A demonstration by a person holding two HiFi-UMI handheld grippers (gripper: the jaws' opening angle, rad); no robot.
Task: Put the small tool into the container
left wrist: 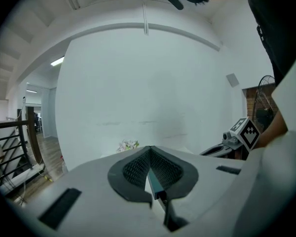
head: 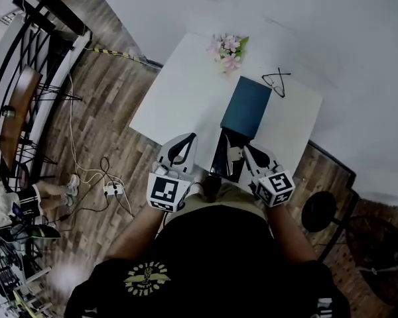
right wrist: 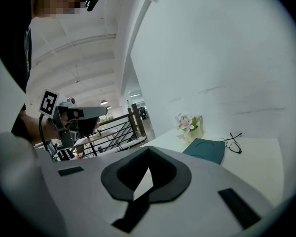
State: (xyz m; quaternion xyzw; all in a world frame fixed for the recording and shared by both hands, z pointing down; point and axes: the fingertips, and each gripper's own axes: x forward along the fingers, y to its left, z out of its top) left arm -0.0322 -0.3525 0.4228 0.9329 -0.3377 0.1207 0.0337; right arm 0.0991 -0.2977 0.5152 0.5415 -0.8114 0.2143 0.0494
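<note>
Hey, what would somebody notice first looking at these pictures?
A flat teal case lies on the white table, with pink flowers at the far edge and a pair of glasses to the case's right. At the near edge, the left gripper and right gripper, jaws together, flank a dark case.

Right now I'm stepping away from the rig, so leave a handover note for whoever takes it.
Left gripper: shut, nothing visibly held. Right gripper: shut, empty. Both hover at the white table's near edge. The flat dark teal case lies mid-table; a black oblong object sits between the grippers. No small tool can be made out, so placement is unconfirmed: locate it first.
</note>
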